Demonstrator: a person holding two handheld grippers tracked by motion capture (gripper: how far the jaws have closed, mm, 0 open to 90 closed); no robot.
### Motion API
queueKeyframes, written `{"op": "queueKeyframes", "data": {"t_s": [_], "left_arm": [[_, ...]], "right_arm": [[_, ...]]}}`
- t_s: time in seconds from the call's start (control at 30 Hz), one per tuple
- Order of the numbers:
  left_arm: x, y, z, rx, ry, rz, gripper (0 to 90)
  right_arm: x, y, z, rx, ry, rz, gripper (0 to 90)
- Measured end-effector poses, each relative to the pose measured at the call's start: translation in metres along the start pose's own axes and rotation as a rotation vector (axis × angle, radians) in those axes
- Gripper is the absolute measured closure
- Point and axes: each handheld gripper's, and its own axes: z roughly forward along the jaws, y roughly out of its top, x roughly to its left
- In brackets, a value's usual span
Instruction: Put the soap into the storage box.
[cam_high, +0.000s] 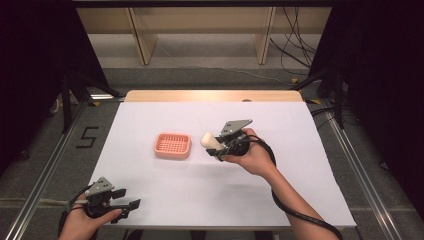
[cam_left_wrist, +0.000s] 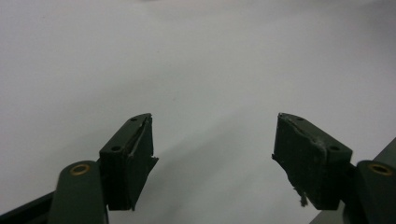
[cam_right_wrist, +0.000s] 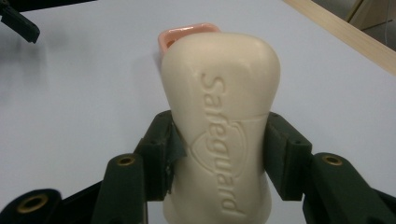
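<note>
At the table's (cam_high: 165, 185) near left corner we see the left gripper (cam_high: 122, 200) in a hand (cam_high: 85, 225), low over the white surface, its fingers (cam_left_wrist: 128, 158) spread wide with nothing between them. Farther right, near the middle of the table, sits a pink dish (cam_high: 172, 145) with a slotted floor. Just right of the dish, the right gripper (cam_high: 216, 145) hangs above the table in the other hand (cam_high: 255, 157), its fingers (cam_right_wrist: 159, 154) closed on the sides of a cream soap bar (cam_right_wrist: 222, 126) stamped "Safeguard". We find the soap held clear of the table, its far end pointing toward the dish, beside it and not over it.
</note>
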Motion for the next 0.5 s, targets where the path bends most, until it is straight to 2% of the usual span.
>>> {"op": "queueKeyframes", "data": {"t_s": [0.07,0.2,0.4,0.5], "left_arm": [[-0.0001,-0.0001,0.0001,-0.004,0.001,0.000,28.3],[0.0001,-0.0001,0.0001,-0.006,0.000,0.000,28.3],[-0.0001,-0.0001,-0.0002,-0.007,0.001,-0.001,28.3],[0.0001,0.0000,0.0000,-0.006,-0.001,0.001,28.3]], "right_arm": [[-0.0006,0.0017,0.0000,0.006,0.011,-0.006,50.5],[-0.0002,0.0037,0.0020,-0.003,-0.001,0.002,50.5],[-0.0006,0.0047,0.0038,0.006,0.006,0.006,50.5],[-0.0017,0.0052,0.0053,0.003,0.009,-0.007,50.5]]}}
